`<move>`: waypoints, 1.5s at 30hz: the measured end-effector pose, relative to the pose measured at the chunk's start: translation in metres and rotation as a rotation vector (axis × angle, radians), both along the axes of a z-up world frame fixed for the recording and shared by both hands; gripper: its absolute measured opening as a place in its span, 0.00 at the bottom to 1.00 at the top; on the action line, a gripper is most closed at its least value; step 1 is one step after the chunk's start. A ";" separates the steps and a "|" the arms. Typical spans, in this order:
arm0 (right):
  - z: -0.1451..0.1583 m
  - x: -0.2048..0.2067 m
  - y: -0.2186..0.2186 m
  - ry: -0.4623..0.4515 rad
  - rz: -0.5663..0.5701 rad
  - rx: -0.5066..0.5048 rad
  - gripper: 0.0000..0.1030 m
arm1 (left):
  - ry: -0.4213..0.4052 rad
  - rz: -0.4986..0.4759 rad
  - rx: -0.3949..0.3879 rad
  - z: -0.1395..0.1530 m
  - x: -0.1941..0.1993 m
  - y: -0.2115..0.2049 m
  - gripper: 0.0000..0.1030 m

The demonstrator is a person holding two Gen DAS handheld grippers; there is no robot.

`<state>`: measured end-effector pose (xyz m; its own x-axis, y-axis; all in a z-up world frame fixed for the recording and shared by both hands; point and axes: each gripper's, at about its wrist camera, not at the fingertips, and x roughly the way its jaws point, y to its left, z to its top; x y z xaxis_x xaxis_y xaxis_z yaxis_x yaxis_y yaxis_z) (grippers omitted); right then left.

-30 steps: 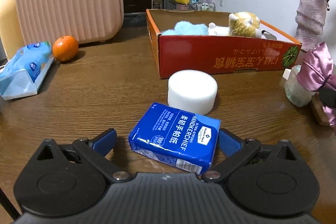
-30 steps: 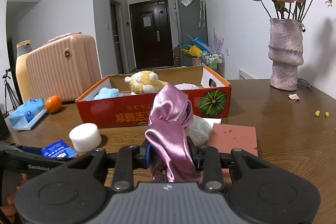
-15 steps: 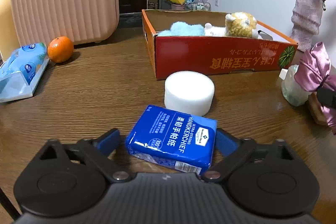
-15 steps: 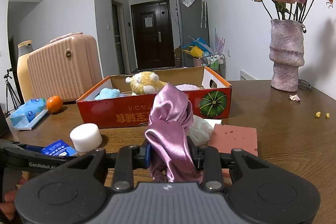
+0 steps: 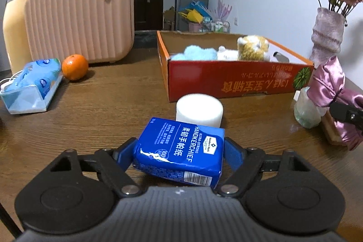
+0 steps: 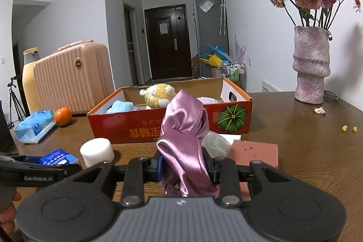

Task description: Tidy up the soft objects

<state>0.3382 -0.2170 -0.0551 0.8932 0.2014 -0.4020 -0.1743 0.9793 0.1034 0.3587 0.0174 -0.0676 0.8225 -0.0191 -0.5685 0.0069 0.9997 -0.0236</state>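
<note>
A blue handkerchief pack (image 5: 181, 149) sits between the blue pads of my left gripper (image 5: 179, 146), whose jaws are closing; both pads touch its sides. Just beyond it a white foam cylinder (image 5: 199, 109) stands on the wooden table. Behind that is the red cardboard box (image 5: 226, 81), holding a yellow plush toy (image 5: 253, 48) and a blue one (image 5: 195, 53). My right gripper (image 6: 182, 162) is shut on a purple satin cloth (image 6: 183, 128), held up in front of the box (image 6: 136, 126). The pack (image 6: 59, 157) also shows low on the left of the right wrist view.
A pink suitcase (image 5: 79, 17), an orange (image 5: 74, 67) and a tissue pack (image 5: 31, 85) stand at the back left. A pink vase of flowers (image 6: 310, 65) is at the back right. A pink sponge block (image 6: 256, 153) and a crumpled clear bag (image 6: 215, 142) lie by the right gripper.
The left jaws have closed in from wide open until the pads meet the blue pack, and the left view has tipped upward. The right gripper and its cloth have not moved.
</note>
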 end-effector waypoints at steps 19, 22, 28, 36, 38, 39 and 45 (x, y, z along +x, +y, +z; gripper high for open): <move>0.016 -0.012 -0.004 -0.118 0.006 0.005 0.29 | -0.129 0.094 -0.065 0.030 -0.018 -0.022 0.79; 0.019 -0.013 -0.005 -0.148 0.001 -0.009 0.29 | -0.142 0.094 -0.059 0.032 -0.019 -0.030 0.79; 0.022 -0.008 -0.013 -0.175 0.003 0.003 0.29 | -0.164 0.107 -0.069 0.037 -0.016 -0.044 0.79; 0.025 -0.002 -0.025 -0.215 0.010 0.042 0.29 | -0.210 0.131 -0.062 0.046 -0.011 -0.061 0.79; 0.025 0.001 -0.025 -0.225 0.010 0.036 0.29 | -0.218 0.131 -0.057 0.049 -0.008 -0.065 0.79; 0.025 0.002 -0.025 -0.227 0.009 0.030 0.29 | -0.222 0.133 -0.050 0.050 -0.007 -0.067 0.79; 0.027 0.018 -0.031 -0.235 0.001 0.047 0.29 | -0.253 0.141 -0.064 0.059 0.003 -0.073 0.79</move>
<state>0.3560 -0.2484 -0.0277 0.9610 0.2154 -0.1737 -0.1994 0.9743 0.1052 0.3613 -0.0561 -0.0089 0.9351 0.0761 -0.3462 -0.1182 0.9877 -0.1022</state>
